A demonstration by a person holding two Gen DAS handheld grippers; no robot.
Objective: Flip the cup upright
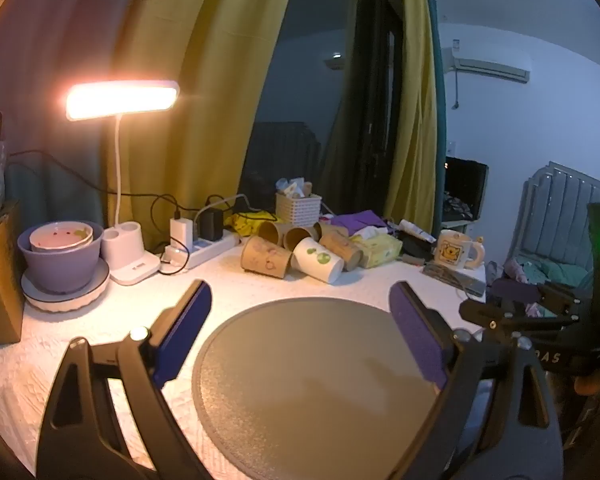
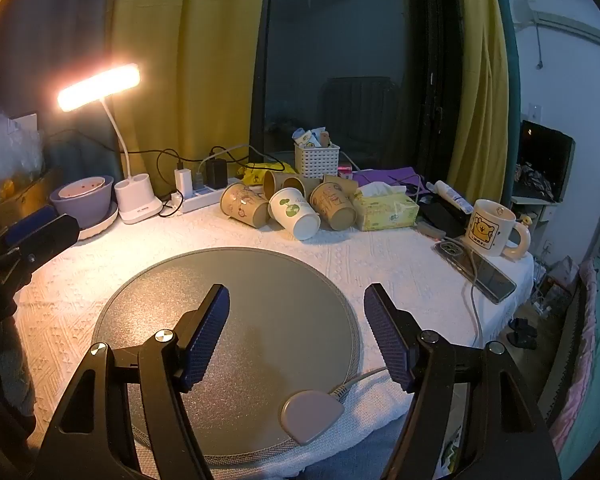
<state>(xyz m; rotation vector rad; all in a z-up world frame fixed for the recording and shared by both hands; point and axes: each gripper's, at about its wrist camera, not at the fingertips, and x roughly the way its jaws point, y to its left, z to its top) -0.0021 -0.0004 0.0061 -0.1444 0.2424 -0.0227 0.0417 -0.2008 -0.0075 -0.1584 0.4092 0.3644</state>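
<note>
Approach step appears to be starting: the left gripper (image 1: 300, 328) and right gripper (image 2: 296, 330) are hovering released, empty, above the round grey mat (image 2: 260, 280). The white paper cup with green print (image 2: 294, 213) is lying sideways among brown paper cups (image 2: 244, 205) beyond the mat. Next: reaching, clamping its wall. The white slatted basket (image 2: 317, 160) is holding packets.

Non-task items, placed relative to the tongs:
- Round grey mat (image 2: 260, 300): directly beneath and ahead of the tongs.
- Lit desk lamp (image 2: 100, 86), white base (image 2: 137, 200): far left.
- Purple bowl (image 2: 85, 202) on a white plate: left of lamp base.
- Power strip (image 2: 204, 196) with chargers: far, left of centre.
- White basket (image 2: 317, 160): far centre.
- Tissue pack (image 2: 386, 210): far right of centre.
- Bear mug (image 2: 494, 228), phone (image 2: 480, 272): right.
</note>
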